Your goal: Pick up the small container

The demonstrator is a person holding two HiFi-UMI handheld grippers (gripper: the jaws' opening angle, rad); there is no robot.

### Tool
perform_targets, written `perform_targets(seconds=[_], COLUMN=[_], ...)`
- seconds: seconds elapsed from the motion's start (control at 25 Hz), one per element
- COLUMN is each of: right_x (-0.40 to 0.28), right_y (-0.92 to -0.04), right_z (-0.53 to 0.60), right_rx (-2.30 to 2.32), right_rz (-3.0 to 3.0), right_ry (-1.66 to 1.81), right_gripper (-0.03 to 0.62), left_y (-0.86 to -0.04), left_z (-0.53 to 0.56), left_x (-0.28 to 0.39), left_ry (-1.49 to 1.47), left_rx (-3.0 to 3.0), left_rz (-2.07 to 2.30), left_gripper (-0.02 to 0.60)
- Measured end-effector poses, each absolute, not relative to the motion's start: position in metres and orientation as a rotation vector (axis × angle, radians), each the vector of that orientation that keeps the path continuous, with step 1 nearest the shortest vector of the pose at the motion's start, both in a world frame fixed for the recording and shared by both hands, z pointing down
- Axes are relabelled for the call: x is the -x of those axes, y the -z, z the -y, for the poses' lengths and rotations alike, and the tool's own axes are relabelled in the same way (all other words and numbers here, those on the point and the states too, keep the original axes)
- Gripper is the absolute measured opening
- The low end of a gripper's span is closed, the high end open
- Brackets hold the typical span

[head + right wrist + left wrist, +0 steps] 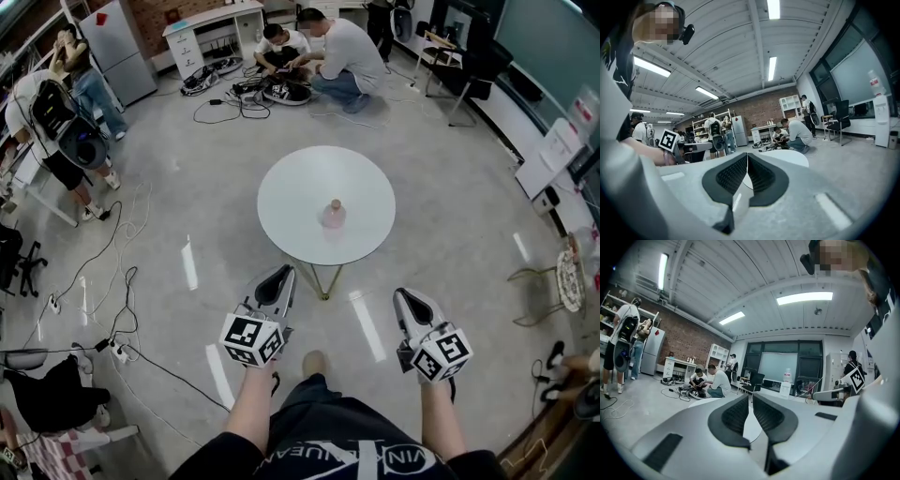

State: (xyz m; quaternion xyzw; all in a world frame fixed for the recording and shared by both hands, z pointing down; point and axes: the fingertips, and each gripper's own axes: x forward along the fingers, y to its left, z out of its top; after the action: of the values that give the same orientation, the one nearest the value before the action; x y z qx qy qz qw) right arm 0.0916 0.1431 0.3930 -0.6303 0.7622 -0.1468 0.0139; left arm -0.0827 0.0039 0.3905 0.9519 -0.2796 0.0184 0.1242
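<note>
Round white table [291,178] centre; two crouching people [323,52] at 12 o'clock; fridge [120,49] 11 o'clock; floor cables [94,272] 9 o'clock.

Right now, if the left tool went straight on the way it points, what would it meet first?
Most likely the near rim of the round white table, straight ahead of the shut left tool. The small pink container stands farther on, mid-table. Depth is unclear.
</note>
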Motion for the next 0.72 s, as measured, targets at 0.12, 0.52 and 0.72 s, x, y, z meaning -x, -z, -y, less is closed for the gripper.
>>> perform_targets(seconds=[0.12,0.52,0.72], right_x=[-0.100,-0.109,-0.106], right_y=[-0.396,-0.404,-0.417], right_z=[-0.127,-0.078,-0.072], right_rx=[1.983,2.015,2.006], right_rz=[-2.347,-2.324,-2.346], right_ry=[0.472,0.506,0.540], right_gripper=[0.006,0.006,0.006], left_y=[-0.393,-0.405,-0.420], left_z=[0.013,0.061,0.064], left_x=[0.075,0.071,0.072], left_ry=[-0.057,-0.076,-0.086], left_rx=[-2.778,-2.765,-2.742], left_rz=[0.795,0.773,0.770], left_gripper=[0.029,0.029,0.029])
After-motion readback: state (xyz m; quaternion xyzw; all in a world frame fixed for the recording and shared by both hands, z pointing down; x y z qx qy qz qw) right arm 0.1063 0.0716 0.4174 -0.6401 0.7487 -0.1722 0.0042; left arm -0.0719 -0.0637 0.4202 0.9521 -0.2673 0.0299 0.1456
